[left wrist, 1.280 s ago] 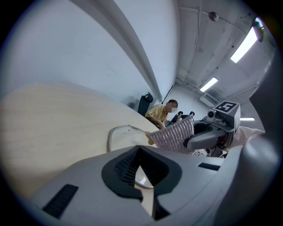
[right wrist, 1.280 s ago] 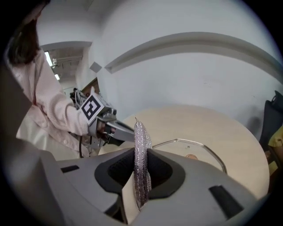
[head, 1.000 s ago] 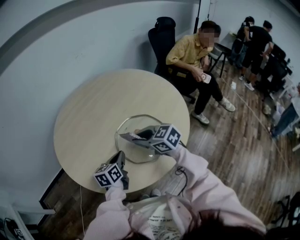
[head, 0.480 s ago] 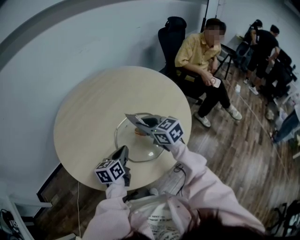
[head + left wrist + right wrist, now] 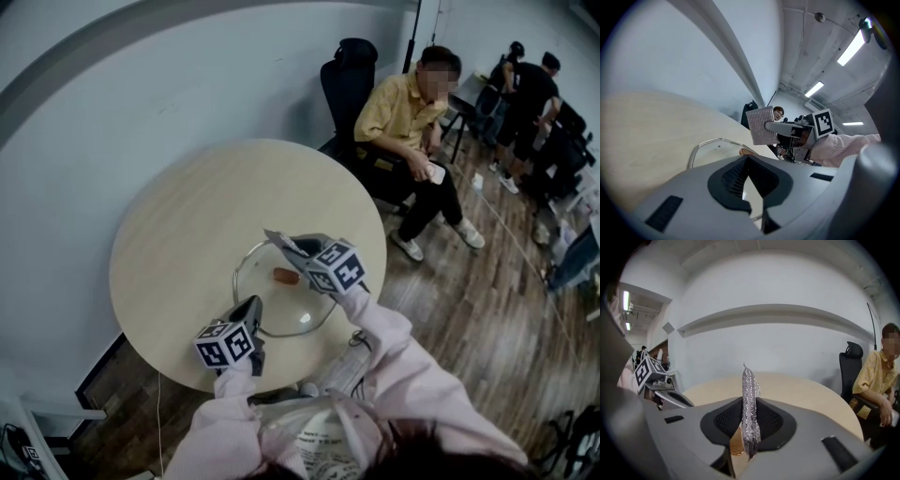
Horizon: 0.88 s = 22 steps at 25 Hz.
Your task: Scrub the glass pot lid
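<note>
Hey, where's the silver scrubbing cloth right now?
In the head view it sits near the middle: the silver scrubbing cloth is clamped in the right gripper tongs, above the far side of the glass pot lid on the round table.

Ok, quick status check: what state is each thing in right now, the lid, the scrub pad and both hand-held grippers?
Glass pot lid: lying flat on the table, knob up, nothing scrubbing it.
Scrub pad: pinched upright, in the air above the lid, not touching it.
Right hand-held gripper: shut on the scrub pad.
Left hand-held gripper: jaws appear closed on the lid's near rim.
</note>
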### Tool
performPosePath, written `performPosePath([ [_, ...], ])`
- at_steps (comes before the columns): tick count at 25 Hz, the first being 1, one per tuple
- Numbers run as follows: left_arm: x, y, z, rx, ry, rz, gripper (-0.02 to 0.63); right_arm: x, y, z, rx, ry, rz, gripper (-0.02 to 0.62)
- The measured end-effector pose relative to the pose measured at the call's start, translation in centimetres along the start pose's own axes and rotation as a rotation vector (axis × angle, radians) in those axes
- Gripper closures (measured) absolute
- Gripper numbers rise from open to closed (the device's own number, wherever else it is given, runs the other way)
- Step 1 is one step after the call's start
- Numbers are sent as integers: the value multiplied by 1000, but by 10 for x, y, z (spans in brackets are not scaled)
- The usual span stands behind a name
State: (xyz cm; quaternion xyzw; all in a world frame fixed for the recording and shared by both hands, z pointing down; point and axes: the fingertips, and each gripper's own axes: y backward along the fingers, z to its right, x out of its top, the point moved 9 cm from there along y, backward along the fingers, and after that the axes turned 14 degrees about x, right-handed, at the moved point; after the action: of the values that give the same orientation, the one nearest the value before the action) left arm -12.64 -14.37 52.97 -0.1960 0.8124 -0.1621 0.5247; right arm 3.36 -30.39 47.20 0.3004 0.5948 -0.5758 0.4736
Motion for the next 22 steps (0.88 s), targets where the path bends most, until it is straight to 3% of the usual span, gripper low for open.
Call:
performPosePath([
  [7, 15, -18, -2, -17, -9, -35, 607, -5, -17, 23, -45, 100, -166, 506],
  [22, 21, -39, 0, -64, -29, -69, 607, -22, -27, 41, -53, 135, -366, 508],
])
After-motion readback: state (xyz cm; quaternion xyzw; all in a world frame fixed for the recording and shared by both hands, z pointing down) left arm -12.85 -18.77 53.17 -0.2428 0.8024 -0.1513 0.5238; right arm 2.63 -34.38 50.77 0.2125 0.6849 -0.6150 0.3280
